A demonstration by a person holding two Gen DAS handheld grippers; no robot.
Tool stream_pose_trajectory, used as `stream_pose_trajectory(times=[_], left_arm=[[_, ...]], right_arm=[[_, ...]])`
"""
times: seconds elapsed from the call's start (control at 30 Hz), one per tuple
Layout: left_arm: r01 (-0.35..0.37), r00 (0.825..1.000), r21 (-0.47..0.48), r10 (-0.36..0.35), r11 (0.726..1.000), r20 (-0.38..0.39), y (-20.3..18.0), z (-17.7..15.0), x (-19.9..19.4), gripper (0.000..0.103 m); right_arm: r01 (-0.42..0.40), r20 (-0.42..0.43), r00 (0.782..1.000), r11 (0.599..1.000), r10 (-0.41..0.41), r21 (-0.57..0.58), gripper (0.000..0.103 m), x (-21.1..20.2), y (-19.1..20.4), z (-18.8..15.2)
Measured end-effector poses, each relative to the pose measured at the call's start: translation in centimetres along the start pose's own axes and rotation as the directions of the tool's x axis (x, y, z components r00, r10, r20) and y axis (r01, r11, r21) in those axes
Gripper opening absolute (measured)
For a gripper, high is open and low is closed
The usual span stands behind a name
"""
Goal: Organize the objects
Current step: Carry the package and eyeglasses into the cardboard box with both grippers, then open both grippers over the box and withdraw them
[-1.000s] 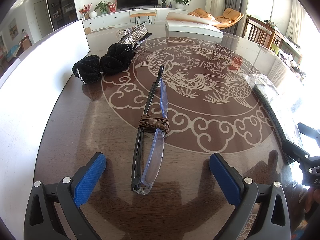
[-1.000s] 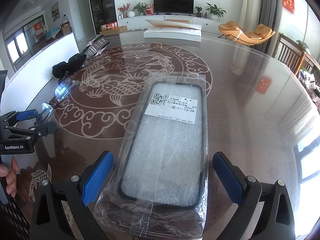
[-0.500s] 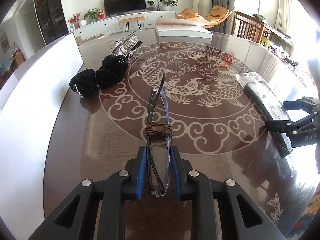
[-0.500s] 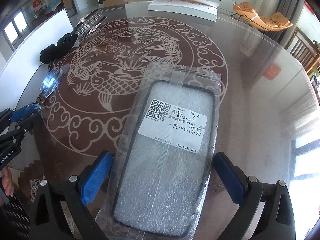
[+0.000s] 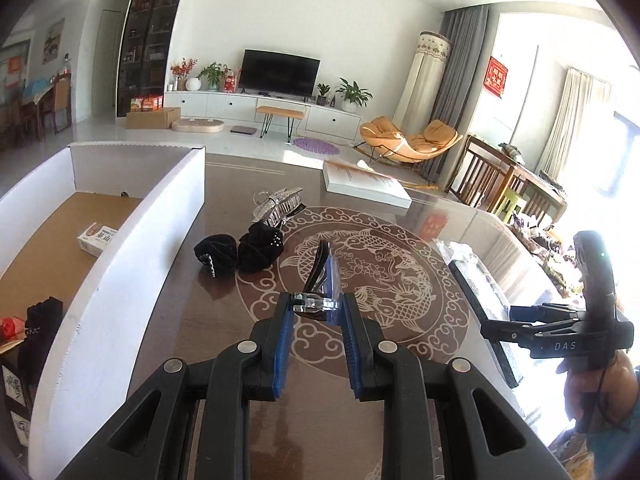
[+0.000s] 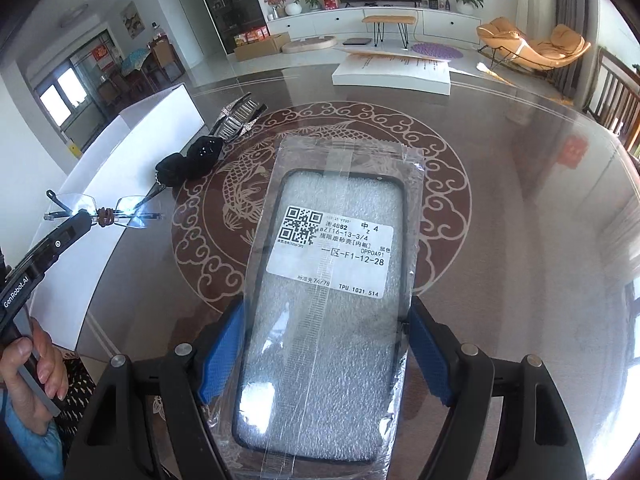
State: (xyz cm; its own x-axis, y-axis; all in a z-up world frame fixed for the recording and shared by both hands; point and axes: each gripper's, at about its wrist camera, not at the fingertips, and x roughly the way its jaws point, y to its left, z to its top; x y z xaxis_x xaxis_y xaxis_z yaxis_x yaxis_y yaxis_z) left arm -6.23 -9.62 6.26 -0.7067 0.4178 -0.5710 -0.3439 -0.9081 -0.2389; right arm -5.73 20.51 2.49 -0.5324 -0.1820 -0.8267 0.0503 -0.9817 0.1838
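My left gripper is shut on the folded rimless glasses, held above the table; they show from the side in the right wrist view, with a brown cord around the middle. My right gripper is shut on the bagged phone case, a black frame in clear plastic with a white label, lifted off the table. It shows edge-on in the left wrist view. The white cardboard box stands to the left, open on top.
Two black hair scrunchies and a silver hair clip lie on the brown patterned table beside the box. A white book lies at the far edge. The box holds a small carton and dark items.
My left gripper closed on the glasses and lifted them up. My right gripper closed on the bagged phone case and raised it off the table.
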Motion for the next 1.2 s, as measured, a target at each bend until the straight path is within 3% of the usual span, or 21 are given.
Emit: stream_pose_trajectory(times=[0.17, 0.27, 0.37, 0.47, 0.67, 0.7, 0.73, 0.77, 0.8, 0.9, 0.97, 1.1, 1.2], left_arm=[[-0.018, 0.993, -0.097, 0.030, 0.995, 0.115, 3.7, 3.3, -5.2, 0.023], [-0.108, 0.981, -0.147, 0.130, 0.983, 0.145, 7.4, 5.6, -7.9, 0.023], [-0.222, 0.963, -0.230, 0.250, 0.947, 0.097, 12.8, 6.5, -8.9, 0.023], [-0.322, 0.941, -0.292, 0.338, 0.901, 0.004, 17.8, 5.5, -8.5, 0.023], [-0.438, 0.899, -0.323, 0.409, 0.839, -0.158, 22.4, 2.1, -6.8, 0.025], [-0.459, 0.888, -0.315, 0.419, 0.831, -0.188, 22.8, 1.8, -6.4, 0.030], [-0.472, 0.881, -0.314, 0.424, 0.824, -0.211, 23.2, 1.5, -6.0, 0.055], [-0.481, 0.875, -0.319, 0.426, 0.816, -0.229, 23.3, 1.2, -5.7, 0.072], [-0.486, 0.872, -0.328, 0.429, 0.810, -0.234, 23.7, 0.9, -5.6, 0.103], [-0.470, 0.881, -0.370, 0.402, 0.801, -0.249, 24.8, 0.4, -5.6, 0.103], [-0.460, 0.886, -0.395, 0.383, 0.795, -0.261, 25.3, 0.2, -5.7, 0.103], [-0.459, 0.887, -0.433, 0.375, 0.776, -0.268, 25.8, -0.1, -5.7, 0.103], [-0.460, 0.887, -0.447, 0.380, 0.767, -0.261, 25.8, -0.2, -6.1, 0.103]], right_arm=[[-0.079, 0.079, 0.993, 0.995, 0.083, -0.057, 0.077, -2.2, 4.3, 2.6], [-0.132, 0.105, 0.984, 0.984, 0.144, -0.117, 0.077, -2.3, 8.4, 4.8], [-0.195, 0.112, 0.970, 0.963, 0.218, -0.186, 0.077, -1.6, 13.9, 7.4], [-0.261, 0.109, 0.949, 0.928, 0.297, -0.265, 0.077, -0.2, 20.6, 10.0], [-0.322, 0.080, 0.922, 0.866, 0.378, -0.384, 0.077, 5.1, 33.5, 14.1], [-0.325, 0.071, 0.922, 0.861, 0.380, -0.391, 0.077, 6.3, 35.1, 14.6], [-0.326, 0.058, 0.924, 0.858, 0.378, -0.397, 0.077, 7.6, 36.6, 14.9], [-0.324, 0.041, 0.928, 0.858, 0.370, -0.399, 0.078, 8.9, 37.8, 15.0], [-0.325, 0.015, 0.932, 0.857, 0.361, -0.400, 0.078, 10.3, 38.7, 15.1], [-0.320, -0.122, 0.947, 0.859, 0.296, -0.401, 0.079, 14.7, 40.6, 14.6], [-0.306, -0.160, 0.951, 0.864, 0.263, -0.399, 0.079, 16.1, 40.7, 14.2], [-0.280, -0.112, 0.960, 0.882, 0.257, -0.380, 0.097, 15.7, 38.4, 13.9], [-0.269, -0.053, 0.962, 0.895, 0.268, -0.355, 0.097, 13.6, 36.0, 13.4]])
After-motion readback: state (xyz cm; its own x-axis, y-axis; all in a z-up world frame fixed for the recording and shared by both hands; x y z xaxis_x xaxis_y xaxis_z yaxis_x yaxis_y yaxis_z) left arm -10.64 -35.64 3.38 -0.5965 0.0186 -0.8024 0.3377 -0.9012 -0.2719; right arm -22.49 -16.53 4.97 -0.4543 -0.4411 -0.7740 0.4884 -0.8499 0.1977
